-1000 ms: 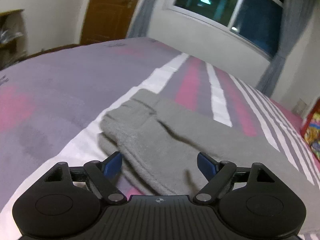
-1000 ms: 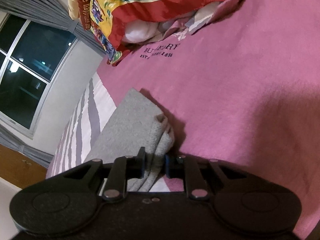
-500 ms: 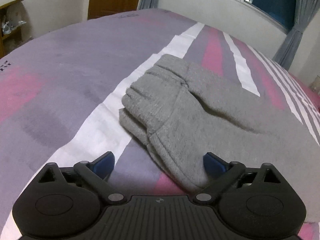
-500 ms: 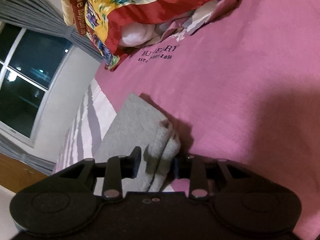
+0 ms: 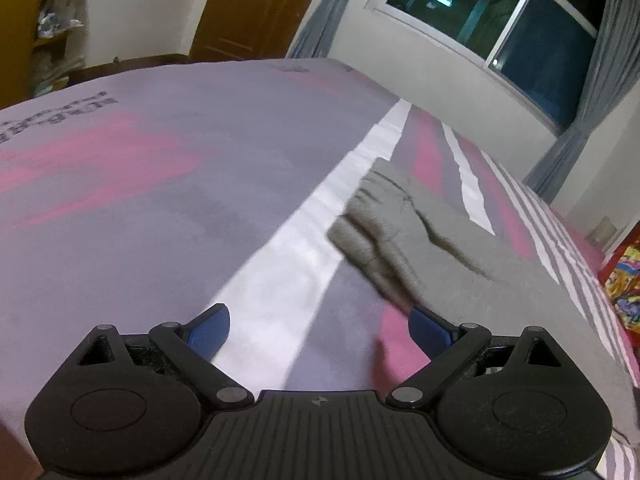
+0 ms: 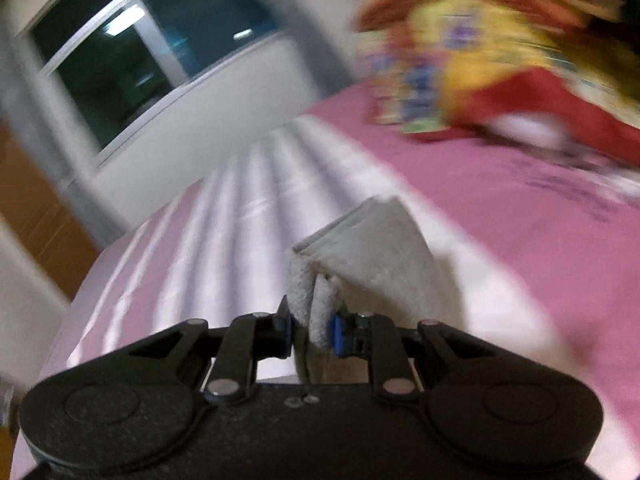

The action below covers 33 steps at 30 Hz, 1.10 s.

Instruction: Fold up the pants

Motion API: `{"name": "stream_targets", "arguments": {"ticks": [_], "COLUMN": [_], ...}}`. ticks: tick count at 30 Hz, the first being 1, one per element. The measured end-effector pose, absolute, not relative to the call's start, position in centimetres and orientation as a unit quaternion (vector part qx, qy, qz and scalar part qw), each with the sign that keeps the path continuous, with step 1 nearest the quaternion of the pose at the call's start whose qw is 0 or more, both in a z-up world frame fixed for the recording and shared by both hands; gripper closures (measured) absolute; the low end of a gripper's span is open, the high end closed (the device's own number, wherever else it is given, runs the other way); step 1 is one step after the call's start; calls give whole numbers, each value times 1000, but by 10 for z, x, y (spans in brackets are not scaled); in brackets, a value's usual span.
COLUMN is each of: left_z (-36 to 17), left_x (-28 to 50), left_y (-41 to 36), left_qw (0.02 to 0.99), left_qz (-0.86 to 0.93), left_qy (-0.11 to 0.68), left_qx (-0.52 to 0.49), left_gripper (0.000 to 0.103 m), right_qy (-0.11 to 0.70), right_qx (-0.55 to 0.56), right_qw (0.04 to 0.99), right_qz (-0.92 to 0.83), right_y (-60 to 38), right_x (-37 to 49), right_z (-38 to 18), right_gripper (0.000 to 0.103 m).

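Grey fleece pants (image 5: pixel 420 232) lie lengthwise on the striped bedsheet (image 5: pixel 160 200), with the bunched end nearest my left gripper. My left gripper (image 5: pixel 318 320) hovers just short of that end, open wide, and nothing is between its blue pads. Only its right pad sits near the fabric's corner. In the blurred right wrist view my right gripper (image 6: pixel 312 326) is closing its jaws, and the pads pinch a doubled fold of the pants (image 6: pixel 380 248). That end is lifted off the pink sheet (image 6: pixel 540 260).
A colourful red and yellow quilt (image 6: pixel 500 60) is heaped on the pink end of the bed, and its edge shows in the left wrist view (image 5: pixel 624 276). A window (image 5: pixel 500 20) with grey curtains, a wooden door (image 5: pixel 260 8) and a shelf (image 5: pixel 40 32) stand beyond the bed.
My left gripper drew back and to the left off the pants, which now lie to its right. My right gripper rose and rolled, lifting the gripped end of the pants.
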<state>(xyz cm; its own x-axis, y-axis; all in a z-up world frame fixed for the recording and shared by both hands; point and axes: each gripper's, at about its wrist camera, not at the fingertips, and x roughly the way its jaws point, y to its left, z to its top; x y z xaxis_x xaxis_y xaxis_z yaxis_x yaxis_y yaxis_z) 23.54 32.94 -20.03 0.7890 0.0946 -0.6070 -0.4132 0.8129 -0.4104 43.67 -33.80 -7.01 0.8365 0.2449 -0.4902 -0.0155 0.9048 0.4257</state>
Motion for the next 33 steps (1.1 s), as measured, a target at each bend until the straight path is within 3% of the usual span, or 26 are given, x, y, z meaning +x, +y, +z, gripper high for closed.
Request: {"name": "stream_targets", "arguments": {"ticks": [5, 11, 15, 22, 24, 25, 26, 27, 28, 30, 31, 32, 33], "left_z": [-204, -209, -212, -211, -211, -211, -210, -208, -206, -199, -196, -192, -188], "left_x": [204, 180, 174, 177, 179, 181, 182, 185, 188, 194, 199, 206, 213], "left_y": [341, 348, 350, 344, 340, 337, 334, 331, 326, 316, 310, 301, 292], "left_qw": [909, 909, 909, 910, 909, 910, 910, 910, 910, 912, 913, 915, 916], "left_qz": [137, 135, 133, 136, 135, 134, 132, 130, 126, 108, 98, 80, 62], "left_qy": [292, 288, 286, 287, 288, 290, 293, 295, 297, 293, 293, 295, 293], "left_qx": [-265, -269, -274, -267, -267, -265, -263, -262, -262, -265, -266, -266, -265], "left_gripper": [8, 8, 8, 7, 7, 7, 7, 7, 7, 7, 8, 8, 8], "right_qy": [316, 345, 310, 297, 307, 315, 322, 325, 320, 306, 308, 308, 299], "right_qx": [134, -52, -166, -191, -180, -175, -166, -146, -121, -70, -54, -36, -17], "right_qw": [921, 887, 884, 876, 870, 865, 861, 859, 857, 869, 877, 888, 898], "right_qz": [186, 301, 307, 330, 341, 348, 356, 369, 385, 383, 364, 341, 323], "right_y": [-211, -92, -69, -68, -63, -60, -57, -56, -57, -68, -75, -85, -98], "right_x": [452, 415, 388, 367, 362, 360, 361, 357, 352, 343, 343, 342, 339], "right_z": [-86, -134, -155, -151, -155, -158, -160, -157, -152, -140, -137, -134, -131], "right_gripper": [86, 85, 85, 84, 79, 70, 53, 45, 44, 64, 83, 92, 90]}}
